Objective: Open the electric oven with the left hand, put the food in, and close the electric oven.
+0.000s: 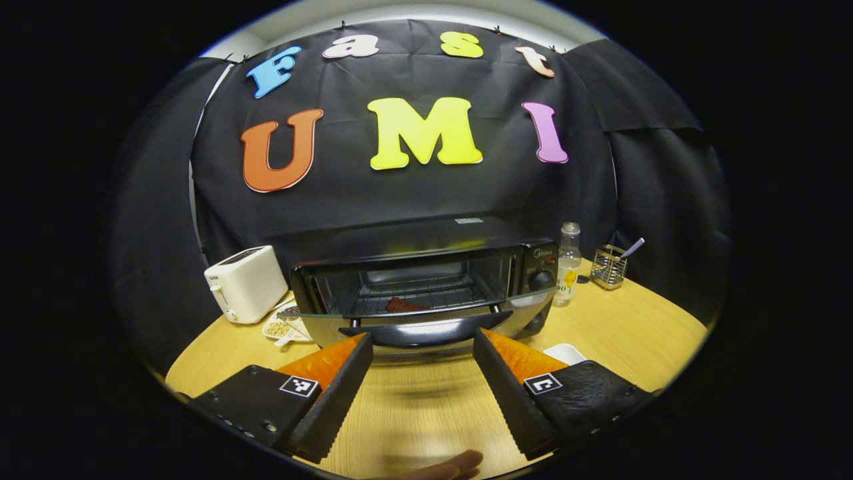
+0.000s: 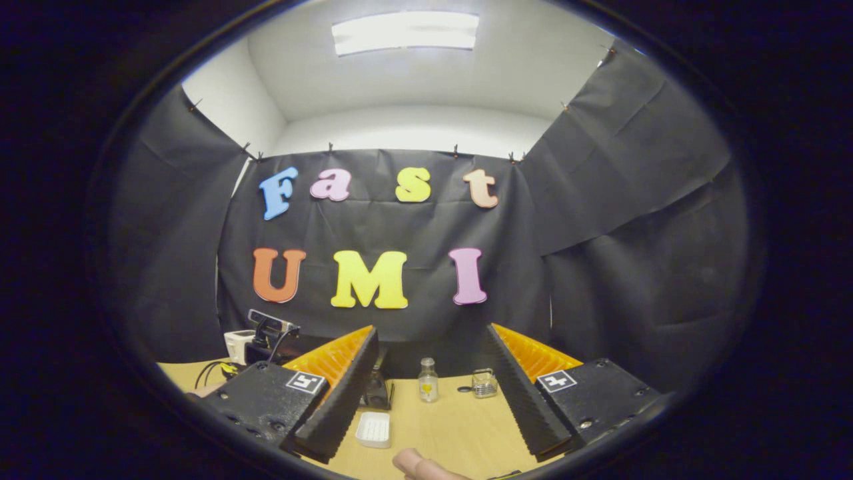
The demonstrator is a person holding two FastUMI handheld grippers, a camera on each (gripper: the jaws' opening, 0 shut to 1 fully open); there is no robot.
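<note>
Left tool (image 1: 423, 347) wide open, empty.

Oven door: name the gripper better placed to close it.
Left. Its open gripper faces the black electric oven, fingers either side of the lowered glass door's handle; dark food sits inside. The right gripper points elsewhere.

Left tool (image 1: 423, 357) and right tool (image 2: 430, 353) both gape wide, gripping nothing.
</note>
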